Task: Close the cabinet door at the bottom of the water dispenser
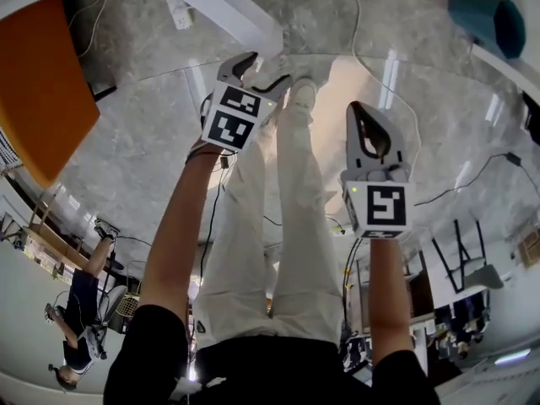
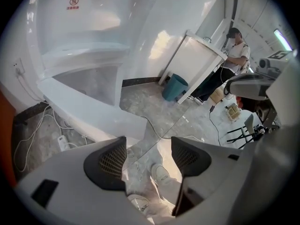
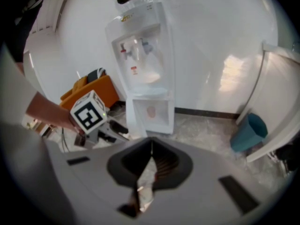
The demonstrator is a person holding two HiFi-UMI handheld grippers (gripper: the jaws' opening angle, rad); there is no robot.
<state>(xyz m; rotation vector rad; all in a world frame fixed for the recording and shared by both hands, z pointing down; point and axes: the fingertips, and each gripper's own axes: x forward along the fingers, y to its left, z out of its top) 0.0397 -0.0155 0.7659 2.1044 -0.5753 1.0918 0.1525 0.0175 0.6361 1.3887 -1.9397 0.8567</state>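
White water dispenser (image 3: 140, 64): upright against the white wall (image 3: 211, 41); long axis vertical; taps and front face the right gripper view.
Base cabinet (image 3: 151, 114): bottom of the dispenser, on the marble floor (image 3: 206, 130), facing the same way; door position not readable there.
Close-up white panel (image 2: 89, 109): long slab crossing the left gripper view just ahead of the fingers (image 2: 108, 161); whether it is the door cannot be told.
Pose, left gripper (image 1: 263, 72): forward on an outstretched bare forearm (image 1: 173, 226), the farther ahead of the two; seen just left of the cabinet from the right gripper view.
Fingers, left gripper: spread apart, nothing between.
Pose, right gripper (image 1: 364, 121): forward, aimed at the cabinet, well apart from it.
Fingers, right gripper: tips (image 3: 164, 163) pressed together, nothing held.
Teal bin (image 3: 248, 132): right of the dispenser, well apart.
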